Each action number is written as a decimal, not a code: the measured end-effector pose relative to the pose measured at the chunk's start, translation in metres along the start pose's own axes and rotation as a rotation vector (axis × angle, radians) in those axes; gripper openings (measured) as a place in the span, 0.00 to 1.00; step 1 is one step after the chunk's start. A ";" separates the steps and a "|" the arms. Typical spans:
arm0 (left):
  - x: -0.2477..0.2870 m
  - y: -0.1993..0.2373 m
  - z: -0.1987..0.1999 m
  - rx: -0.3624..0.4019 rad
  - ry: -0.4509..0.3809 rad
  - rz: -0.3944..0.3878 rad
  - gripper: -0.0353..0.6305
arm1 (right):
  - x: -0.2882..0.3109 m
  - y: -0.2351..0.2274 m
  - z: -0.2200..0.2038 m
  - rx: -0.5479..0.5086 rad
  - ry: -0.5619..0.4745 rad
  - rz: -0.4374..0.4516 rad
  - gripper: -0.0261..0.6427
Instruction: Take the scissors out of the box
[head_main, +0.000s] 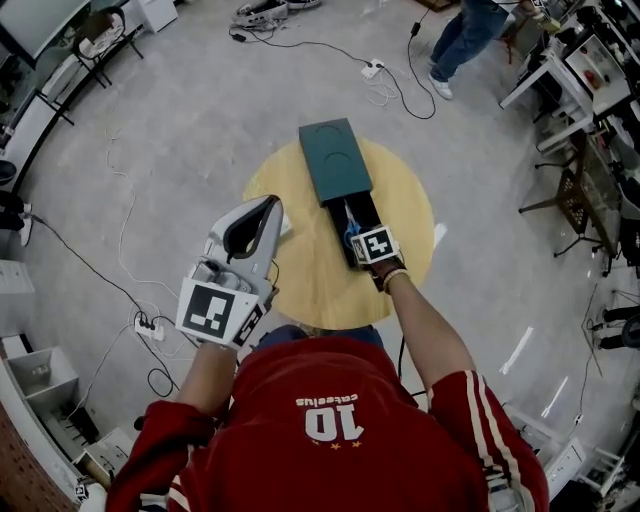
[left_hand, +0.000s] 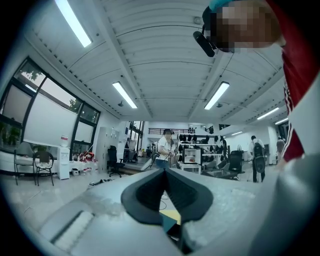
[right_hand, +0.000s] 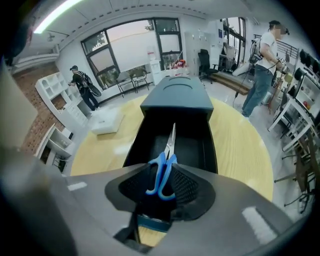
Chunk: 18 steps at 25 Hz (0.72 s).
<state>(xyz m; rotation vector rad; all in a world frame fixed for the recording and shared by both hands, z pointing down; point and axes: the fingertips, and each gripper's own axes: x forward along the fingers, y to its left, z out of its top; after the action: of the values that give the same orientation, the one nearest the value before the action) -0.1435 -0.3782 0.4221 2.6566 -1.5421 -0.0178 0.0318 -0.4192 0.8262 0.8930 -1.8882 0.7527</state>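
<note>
A dark green box (head_main: 335, 155) (right_hand: 175, 95) lies on the round yellow table (head_main: 300, 285) (right_hand: 235, 145), its black tray (head_main: 365, 212) (right_hand: 192, 150) pulled out toward me. Blue-handled scissors (head_main: 349, 230) (right_hand: 160, 176) lie in the tray, blades pointing at the box. My right gripper (head_main: 356, 240) (right_hand: 161, 169) points steeply down into the tray, open, with the scissor handles between its two pads. My left gripper (head_main: 268, 208) (left_hand: 165, 171) is held up level over the table's left edge, shut with nothing in it.
A small white block (right_hand: 106, 122) sits on the table left of the box. A person (head_main: 465, 35) stands beyond the table. Cables and a power strip (head_main: 150, 328) lie on the floor at left, and desks (head_main: 585, 70) stand at right.
</note>
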 end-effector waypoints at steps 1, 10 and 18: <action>0.000 -0.001 0.000 -0.001 0.002 -0.001 0.06 | 0.002 0.000 -0.002 -0.001 0.037 -0.004 0.24; -0.006 0.004 0.000 -0.002 0.012 0.011 0.06 | 0.019 -0.007 -0.017 0.020 0.246 -0.048 0.24; -0.011 0.013 -0.001 -0.004 0.012 0.031 0.06 | 0.017 -0.006 -0.017 0.024 0.245 -0.050 0.17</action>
<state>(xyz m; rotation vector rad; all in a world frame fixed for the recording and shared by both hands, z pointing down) -0.1606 -0.3753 0.4233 2.6245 -1.5771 -0.0034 0.0388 -0.4142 0.8499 0.8200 -1.6394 0.8167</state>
